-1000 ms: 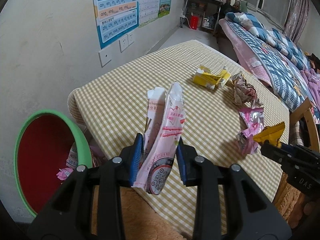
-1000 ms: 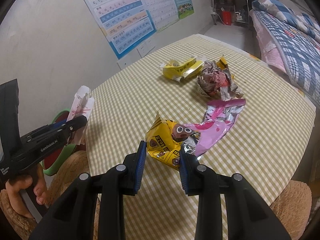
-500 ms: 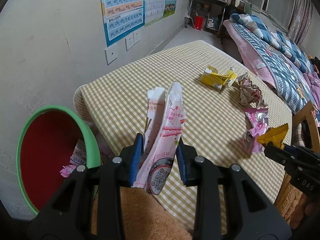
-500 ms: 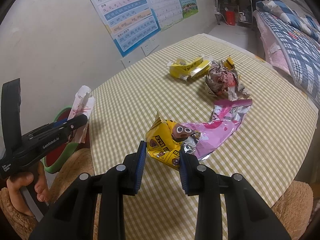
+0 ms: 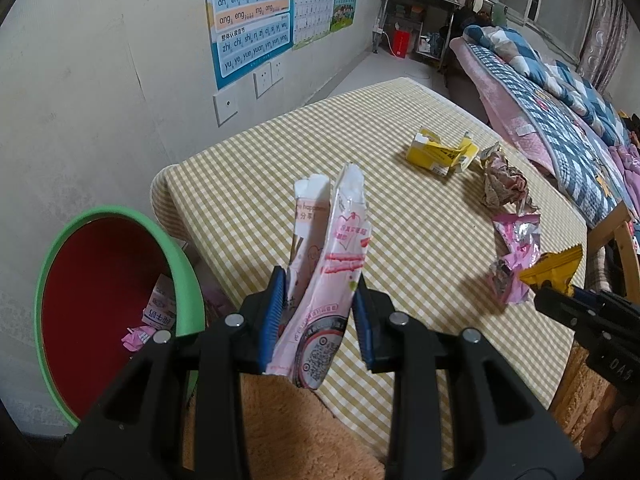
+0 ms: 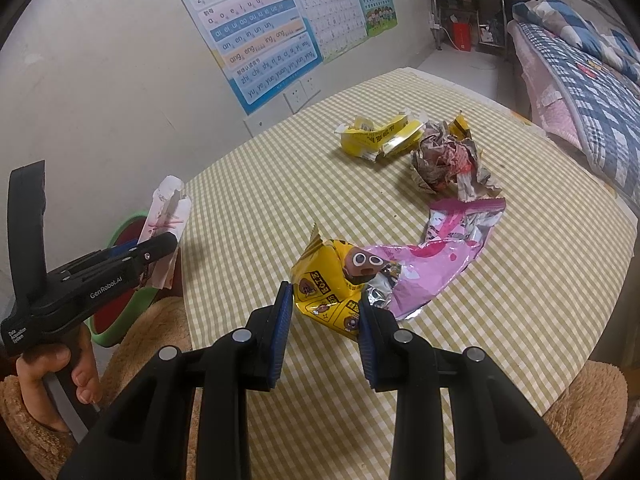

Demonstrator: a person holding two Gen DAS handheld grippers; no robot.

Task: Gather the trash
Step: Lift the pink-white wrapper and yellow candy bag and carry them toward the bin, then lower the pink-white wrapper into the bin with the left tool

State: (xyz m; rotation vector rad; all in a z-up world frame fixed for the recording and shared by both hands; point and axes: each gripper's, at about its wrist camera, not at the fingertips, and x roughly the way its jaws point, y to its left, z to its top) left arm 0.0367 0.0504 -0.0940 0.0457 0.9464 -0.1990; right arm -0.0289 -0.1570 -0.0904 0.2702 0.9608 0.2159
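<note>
My left gripper (image 5: 318,318) is shut on a pink and white wrapper (image 5: 334,264) and holds it above the table's near left corner, beside the green-rimmed red bin (image 5: 100,304). It also shows in the right wrist view (image 6: 160,246) with the wrapper (image 6: 166,216). My right gripper (image 6: 324,320) is shut on a yellow snack wrapper (image 6: 328,280), held above the checked table (image 6: 280,184); the wrapper shows in the left wrist view (image 5: 554,270). A pink foil wrapper (image 6: 436,252), a crumpled paper ball (image 6: 444,160) and a flattened yellow carton (image 6: 380,136) lie on the table.
The bin holds some pink and white scraps (image 5: 154,316). A wall with posters (image 5: 248,12) runs along the table's left side. A bed with a checked quilt (image 5: 560,92) stands to the right. Brown fluffy fabric (image 5: 288,432) lies below the table's near edge.
My left gripper has shifted left with the pink wrapper, so the bin sits nearer to it and more in view. My right gripper has barely moved with the yellow wrapper.
</note>
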